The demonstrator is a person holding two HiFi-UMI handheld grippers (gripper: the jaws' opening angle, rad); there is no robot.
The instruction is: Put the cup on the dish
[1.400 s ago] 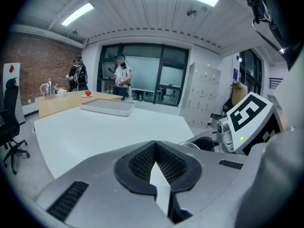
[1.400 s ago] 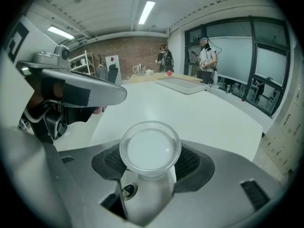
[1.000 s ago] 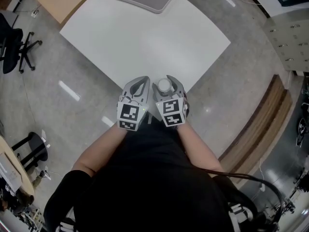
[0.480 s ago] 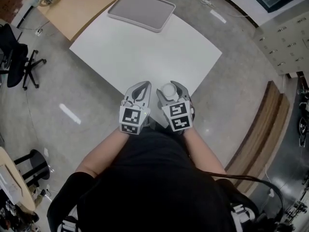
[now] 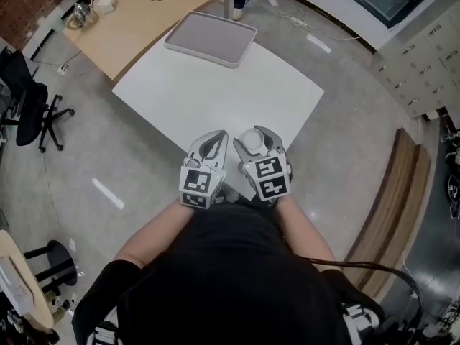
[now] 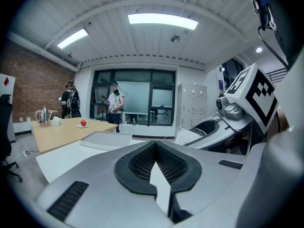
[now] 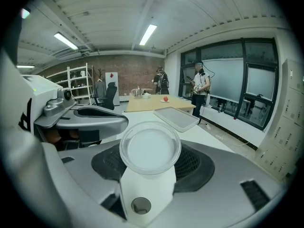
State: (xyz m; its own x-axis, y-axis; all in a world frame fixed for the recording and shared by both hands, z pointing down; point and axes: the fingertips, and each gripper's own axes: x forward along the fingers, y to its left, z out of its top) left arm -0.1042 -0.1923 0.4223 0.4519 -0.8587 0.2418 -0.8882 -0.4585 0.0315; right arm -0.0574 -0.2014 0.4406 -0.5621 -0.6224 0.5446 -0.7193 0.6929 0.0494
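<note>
Cup (image 7: pixel 150 148) sits clamped in right gripper (image 5: pixel 250 136) (left gripper (image 5: pixel 218 136) closed, empty).

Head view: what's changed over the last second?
The view has shifted: the tray now shows whole, with a wooden table beyond it. Nothing grabbed or released. The right claw stays shut on the cup, the left claw shut, empty, both at the white table's corner.

My head camera looks steeply down from high above the white table (image 5: pixel 215 99). Both gripper cameras sit low, facing level across it; all three share the grey tray (image 5: pixel 210 39), top centre in mine.
</note>
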